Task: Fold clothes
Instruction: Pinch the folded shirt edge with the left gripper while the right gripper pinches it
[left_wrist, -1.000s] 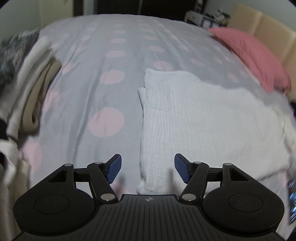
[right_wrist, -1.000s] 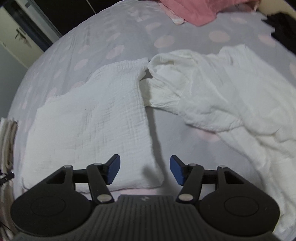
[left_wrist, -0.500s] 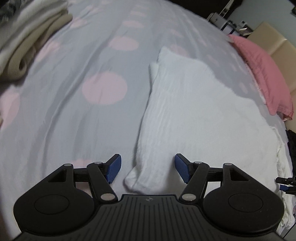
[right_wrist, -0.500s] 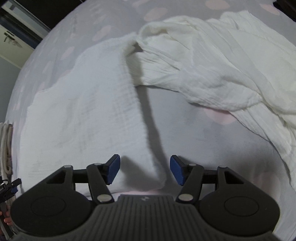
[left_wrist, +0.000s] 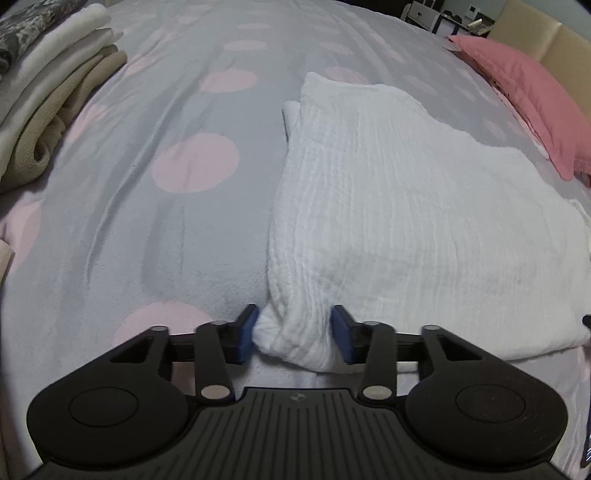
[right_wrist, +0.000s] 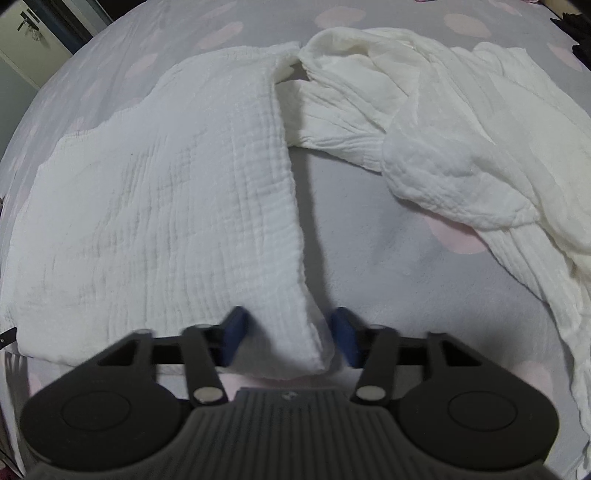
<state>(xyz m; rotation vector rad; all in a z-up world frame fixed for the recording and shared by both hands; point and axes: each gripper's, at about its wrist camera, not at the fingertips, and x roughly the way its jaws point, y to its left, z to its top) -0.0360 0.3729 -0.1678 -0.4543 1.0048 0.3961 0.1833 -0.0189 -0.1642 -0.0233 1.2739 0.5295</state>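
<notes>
A folded white muslin cloth (left_wrist: 388, 206) lies flat on the grey bedspread with pink dots (left_wrist: 147, 240). My left gripper (left_wrist: 293, 334) is down at the cloth's near left corner. Its jaws are closing, and the corner bunches up between the blue pads (left_wrist: 246, 332). In the right wrist view the same cloth (right_wrist: 166, 206) spreads to the left. My right gripper (right_wrist: 290, 334) is at its near right corner, jaws closing, with the thick edge raised in a ridge between the pads (right_wrist: 345, 338).
A crumpled cream garment (right_wrist: 461, 129) sprawls on the bed to the right of the folded cloth, touching its far corner. Folded beige and white blankets (left_wrist: 48, 96) are stacked at the left. A pink pillow (left_wrist: 524, 96) lies by the headboard (left_wrist: 546, 33).
Both grippers have sunk toward the bed onto the near corners of the white cloth. Their jaws have narrowed from wide open and now hold the cloth's corners between them.
</notes>
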